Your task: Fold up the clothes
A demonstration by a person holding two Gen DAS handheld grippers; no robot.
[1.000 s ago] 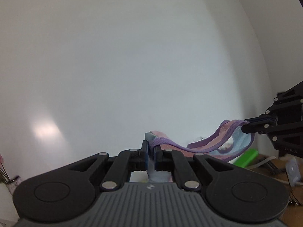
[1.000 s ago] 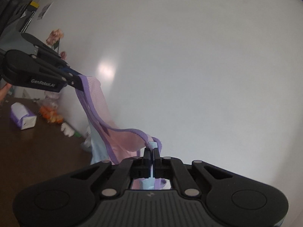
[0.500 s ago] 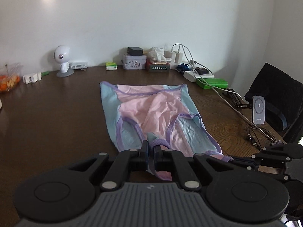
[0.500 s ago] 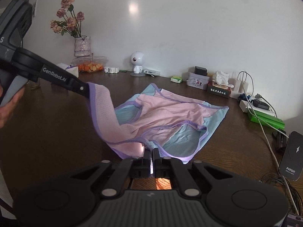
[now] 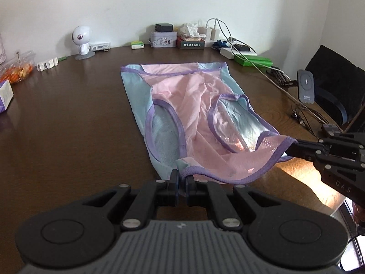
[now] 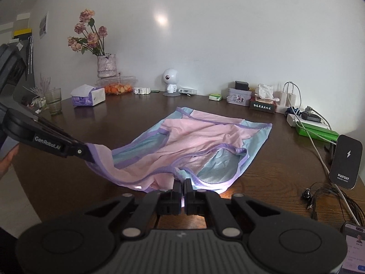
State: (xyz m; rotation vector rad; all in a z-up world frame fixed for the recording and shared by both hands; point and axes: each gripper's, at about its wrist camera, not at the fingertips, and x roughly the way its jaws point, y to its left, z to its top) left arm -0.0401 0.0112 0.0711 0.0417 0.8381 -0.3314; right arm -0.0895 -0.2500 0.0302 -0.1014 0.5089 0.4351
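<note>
A pink and light-blue sleeveless top with purple trim lies spread on the dark wooden table. Its near end, by the armholes, is lifted off the wood. My left gripper is shut on the near left corner of that end. It also shows at the left of the right wrist view, pinching purple trim. My right gripper is shut on the near right corner, and appears at the right of the left wrist view. The pink fabric sags in a band between the two grippers.
Along the far wall stand a white round-headed figure, a tin box, chargers with cables and a green box. A charger stand and loose cables lie right. A vase of flowers, a tissue pack and a glass stand left.
Both grippers came down from high in front of the wall and tipped toward the table. The top, first hanging in the air, now lies spread on the wood with only its near end held up.
</note>
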